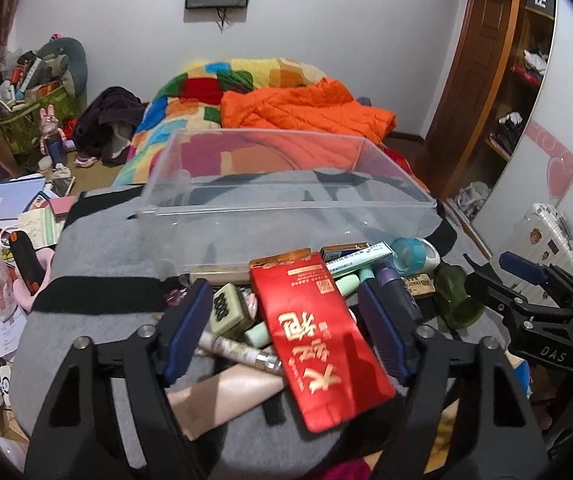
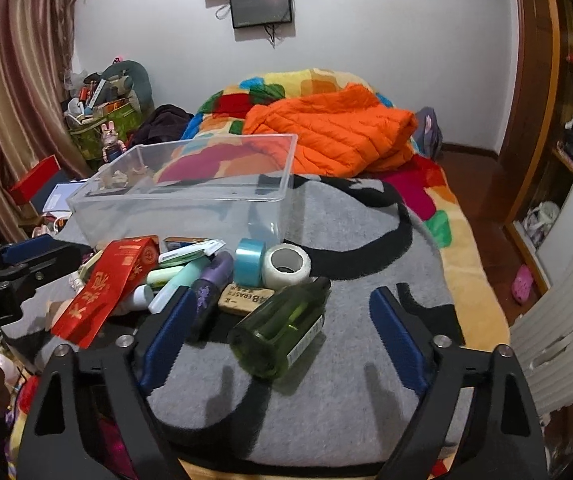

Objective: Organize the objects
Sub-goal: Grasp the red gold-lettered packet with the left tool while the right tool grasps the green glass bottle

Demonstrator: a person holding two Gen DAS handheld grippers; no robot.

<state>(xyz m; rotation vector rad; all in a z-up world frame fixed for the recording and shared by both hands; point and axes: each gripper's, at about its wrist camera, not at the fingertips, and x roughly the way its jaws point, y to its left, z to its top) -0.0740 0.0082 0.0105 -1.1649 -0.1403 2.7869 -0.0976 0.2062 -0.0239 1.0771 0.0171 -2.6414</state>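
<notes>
A clear plastic box [image 1: 286, 196] [image 2: 190, 196] stands empty on the grey and black blanket [image 2: 326, 400]. In front of it lies a pile of small items. My left gripper [image 1: 286, 328] is open, its blue pads either side of a long red packet [image 1: 318, 340] [image 2: 102, 288] that lies on the pile, not touching it. My right gripper [image 2: 282, 340] is open around a green glass bottle [image 2: 282, 328] [image 1: 456, 300] lying on its side. A blue tape roll [image 2: 249, 261], a white tape roll [image 2: 286, 267], a purple tube [image 2: 210, 284] and an eraser [image 2: 246, 299] lie beyond.
The bed carries a patchwork blanket [image 1: 190, 120] and an orange jacket [image 2: 334, 128] behind the box. Cluttered books and boxes [image 1: 18, 208] lie to the left. A wardrobe [image 1: 498, 92] and a white suitcase [image 1: 546, 236] stand on the right.
</notes>
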